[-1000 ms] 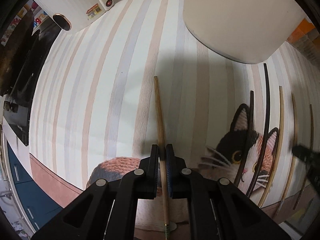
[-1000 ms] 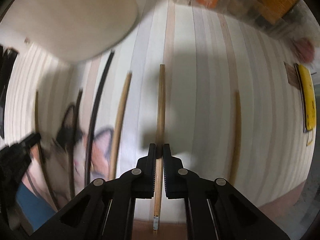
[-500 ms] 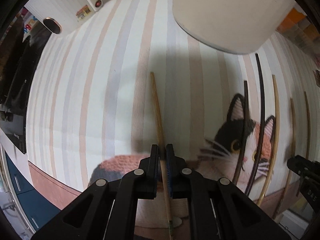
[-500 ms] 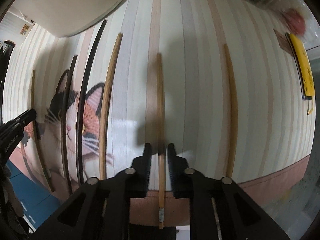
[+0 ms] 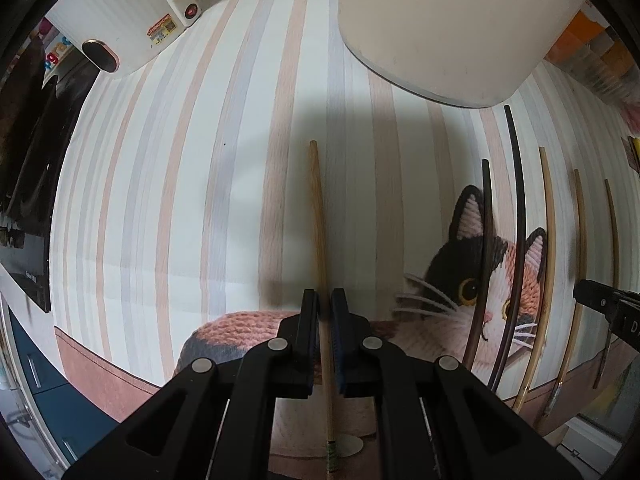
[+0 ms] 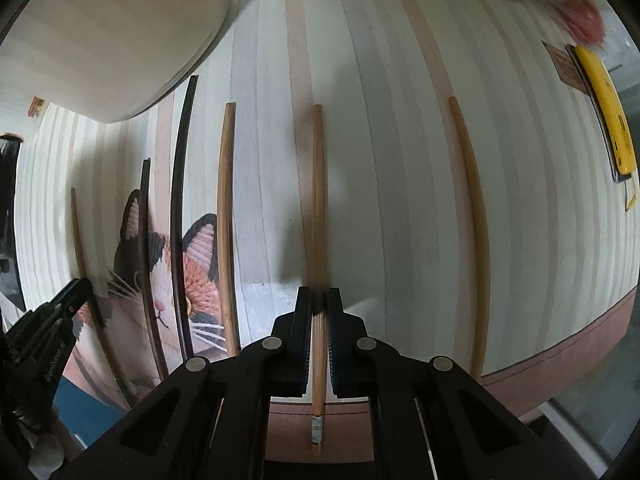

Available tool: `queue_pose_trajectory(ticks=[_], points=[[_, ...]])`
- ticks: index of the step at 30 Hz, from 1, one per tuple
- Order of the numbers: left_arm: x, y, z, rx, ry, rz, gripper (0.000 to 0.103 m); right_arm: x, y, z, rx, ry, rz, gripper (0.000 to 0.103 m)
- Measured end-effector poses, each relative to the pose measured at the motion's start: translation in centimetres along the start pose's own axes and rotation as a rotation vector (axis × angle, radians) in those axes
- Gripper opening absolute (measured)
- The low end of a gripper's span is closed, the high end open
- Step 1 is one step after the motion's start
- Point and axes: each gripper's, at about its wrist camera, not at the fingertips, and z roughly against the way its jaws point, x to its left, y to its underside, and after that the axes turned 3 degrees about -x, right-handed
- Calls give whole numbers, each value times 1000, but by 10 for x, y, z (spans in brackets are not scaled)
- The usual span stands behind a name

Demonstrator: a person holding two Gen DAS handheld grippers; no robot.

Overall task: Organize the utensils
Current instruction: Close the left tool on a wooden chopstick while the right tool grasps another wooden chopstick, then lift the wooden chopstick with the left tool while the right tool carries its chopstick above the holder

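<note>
A striped tablecloth (image 5: 168, 184) in cream, pink and grey bands, printed with a calico cat (image 5: 472, 292), covers the desk and fills both wrist views. At the far edge sits a large cream rounded container (image 5: 440, 28), seen in the right wrist view at upper left (image 6: 100, 32). A white ribbed appliance with a red button (image 5: 132, 12) lies at the upper left of the left wrist view. A flat yellow tool (image 6: 608, 108) rests on the cloth at the right edge of the right wrist view.

The black left claw (image 5: 325, 300) points down at the cloth with its jaws pressed onto a light wooden chopstick with a green-banded end (image 5: 318, 216), which lies between the pads and runs away from the camera. The black right claw (image 6: 319, 300) likewise points down, its jaws having just been closing and now pinching a brown wooden chopstick with a grey-banded end (image 6: 317, 208).

The remaining chopsticks lie roughly parallel on the cloth, apart from one another. In the right wrist view, left of the pinched stick, are a tan wooden chopstick (image 6: 226, 220), a long black chopstick (image 6: 180, 208) and a shorter dark brown chopstick (image 6: 145, 240), the last two crossing the cat print; to the right lies another tan chopstick (image 6: 474, 232), well apart. The left claw's tip (image 6: 76, 292) shows at the lower left of that view, over the cat print.
</note>
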Motion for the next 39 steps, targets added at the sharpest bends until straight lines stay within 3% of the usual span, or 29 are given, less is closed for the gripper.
queue_pose_trajectory(ticks=[10, 22, 30, 39], points=[[-2, -8, -2, 1, 0, -16, 4, 38, -15, -11, 8, 86, 56, 8], [4, -17, -2, -6, 12, 12, 4, 38, -4, -3, -54, 60, 17, 7], [16, -27, 32, -104, 5, 42, 4, 43, 5, 32, -163, 56, 20, 7], [28, -39, 95, -264, -3, 66, 4, 59, 11, 102, -343, 19, 14, 7]])
